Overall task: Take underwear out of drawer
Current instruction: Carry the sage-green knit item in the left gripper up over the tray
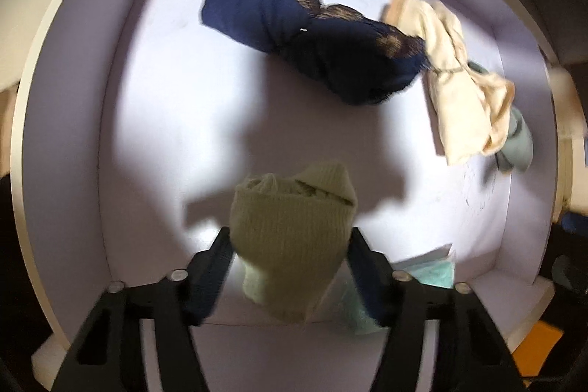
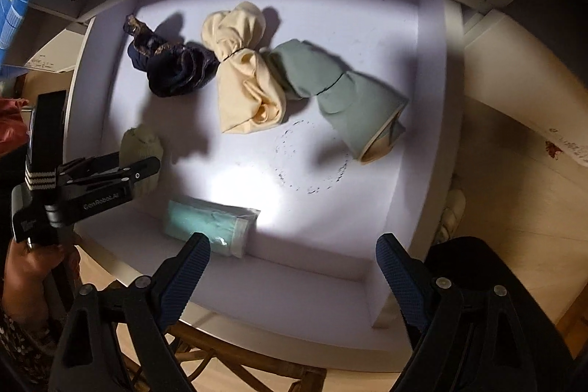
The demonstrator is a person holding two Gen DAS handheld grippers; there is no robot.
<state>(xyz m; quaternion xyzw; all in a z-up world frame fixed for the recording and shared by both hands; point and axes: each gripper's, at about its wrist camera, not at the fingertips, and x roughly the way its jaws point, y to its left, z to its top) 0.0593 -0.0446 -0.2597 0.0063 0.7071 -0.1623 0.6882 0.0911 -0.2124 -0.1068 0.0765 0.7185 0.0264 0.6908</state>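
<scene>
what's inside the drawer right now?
Inside the drawer: navy lace bundle, cream bundle, grey-green bundle, a teal packet, and a pale green knit roll between the left gripper fingers. Whatever lies under them is hidden.

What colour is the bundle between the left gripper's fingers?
Pale green, ribbed knit; clearest in the left wrist view.

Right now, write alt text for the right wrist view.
A white drawer seen from above holds rolled navy lace, cream and sage green underwear and a teal packet. The open right gripper hangs over its front edge; at left, the left gripper meets a pale green bundle.
</scene>
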